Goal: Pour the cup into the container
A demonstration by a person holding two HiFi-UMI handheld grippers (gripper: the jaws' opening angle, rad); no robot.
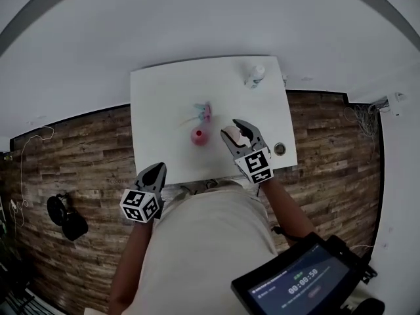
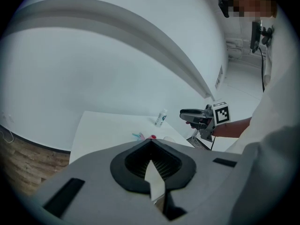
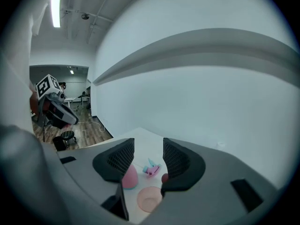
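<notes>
Seemingly pre-grasp: cup (image 1: 199, 136) stands on the worktop (image 1: 164, 104), container (image 3: 150, 198) just beside the cup. Right gripper (image 3: 147, 150) hovers above the cup, jaws part-open, empty; left gripper (image 2: 151, 146) closed, empty. Next: descend, straddle cup squarely.

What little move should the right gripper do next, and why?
Probably lower the right gripper toward the pink cup, with its jaws spread wider to fit round it. The jaws stand a little apart with nothing between them, up above the table. The cup stands untouched beside the shallow pink bowl.
</notes>
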